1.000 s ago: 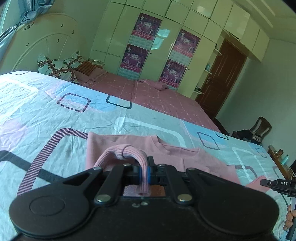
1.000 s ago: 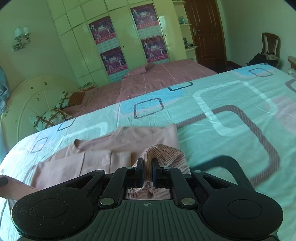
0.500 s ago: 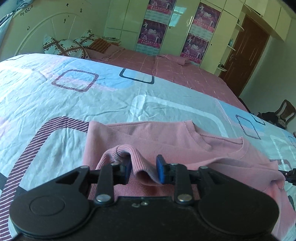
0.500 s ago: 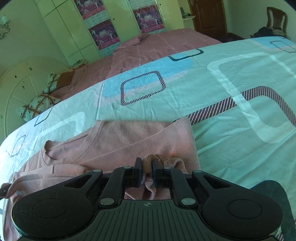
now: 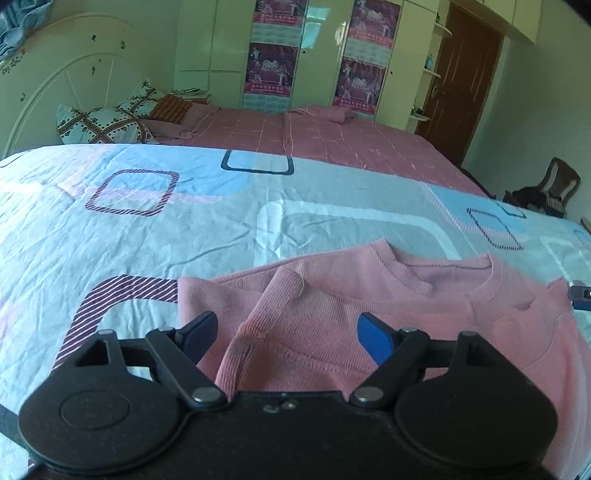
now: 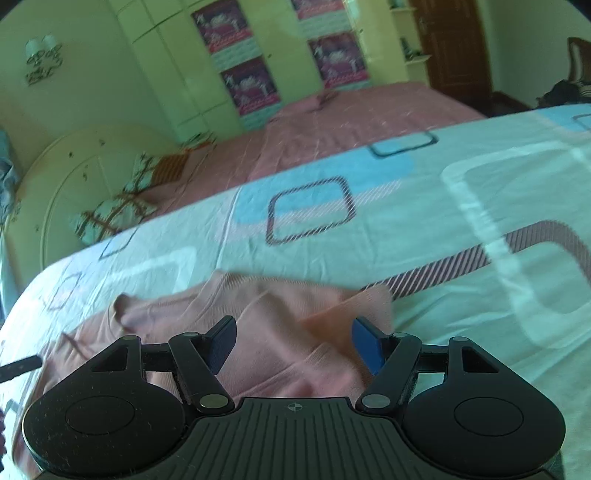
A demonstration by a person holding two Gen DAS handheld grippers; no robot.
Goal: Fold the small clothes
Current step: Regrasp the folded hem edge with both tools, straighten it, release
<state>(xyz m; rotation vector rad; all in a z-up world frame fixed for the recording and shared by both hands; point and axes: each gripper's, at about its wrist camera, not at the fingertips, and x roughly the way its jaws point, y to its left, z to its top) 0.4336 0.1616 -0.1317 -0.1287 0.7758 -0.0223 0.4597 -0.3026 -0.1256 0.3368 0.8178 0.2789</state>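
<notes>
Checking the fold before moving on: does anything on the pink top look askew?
Yes. On the pink top, the folded sleeve lies bunched and slanted near its left edge, not flat. Both grippers are open above it.

Pink ribbed-knit long-sleeve top point(image 5: 369, 302) point(image 6: 258, 314) lies flat on the patterned bedsheet point(image 5: 184, 229), neckline away from camera. One sleeve folded over the body, cuff near the collar.

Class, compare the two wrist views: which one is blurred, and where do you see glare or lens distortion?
Right wrist view: motion-blurred, the pink sweater and posters smeared. Left wrist view: sharp, with window glare on the wardrobe doors. Both: fisheye bending, dark corners.
</notes>
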